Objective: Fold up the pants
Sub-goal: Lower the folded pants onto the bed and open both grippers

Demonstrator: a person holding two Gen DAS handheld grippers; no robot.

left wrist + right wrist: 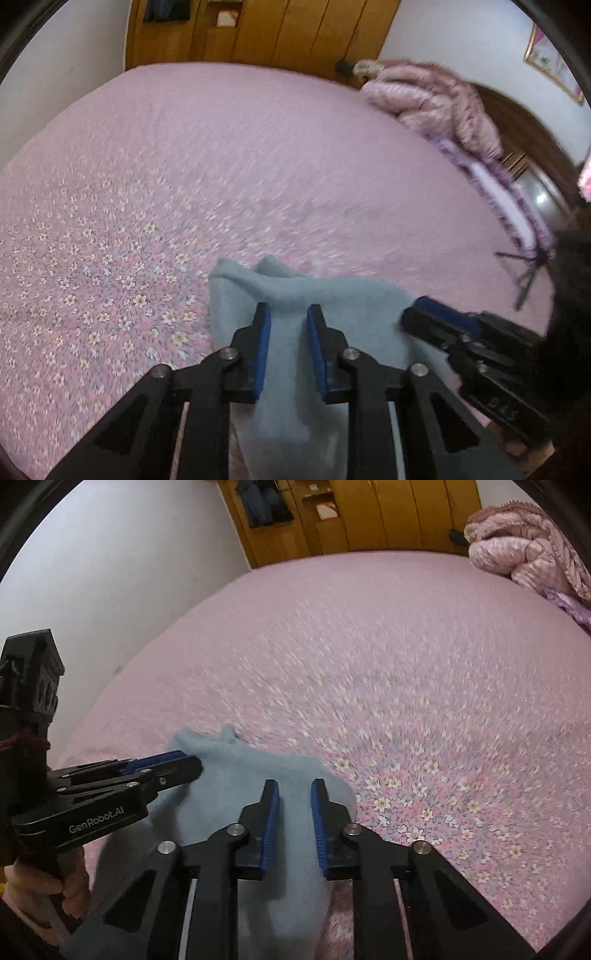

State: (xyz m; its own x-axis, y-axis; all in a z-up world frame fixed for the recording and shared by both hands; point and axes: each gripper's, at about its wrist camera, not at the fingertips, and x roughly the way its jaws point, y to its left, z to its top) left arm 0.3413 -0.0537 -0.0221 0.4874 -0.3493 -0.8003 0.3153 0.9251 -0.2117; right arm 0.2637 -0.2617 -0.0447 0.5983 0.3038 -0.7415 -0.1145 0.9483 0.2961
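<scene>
Light blue-grey pants hang bunched between my two grippers, lifted above the pink floral bed; they also show in the right wrist view. My left gripper has its blue pads partly closed with the cloth running between them. My right gripper stands the same way, with cloth between its pads. Each gripper shows in the other's view: the right one at the cloth's right edge, the left one at its left edge. Motion blur smears the bed.
The bed with a pink flowered cover fills both views. A crumpled pink quilt lies at its far right by the dark headboard. A wooden wardrobe stands behind. A white wall runs along the left side.
</scene>
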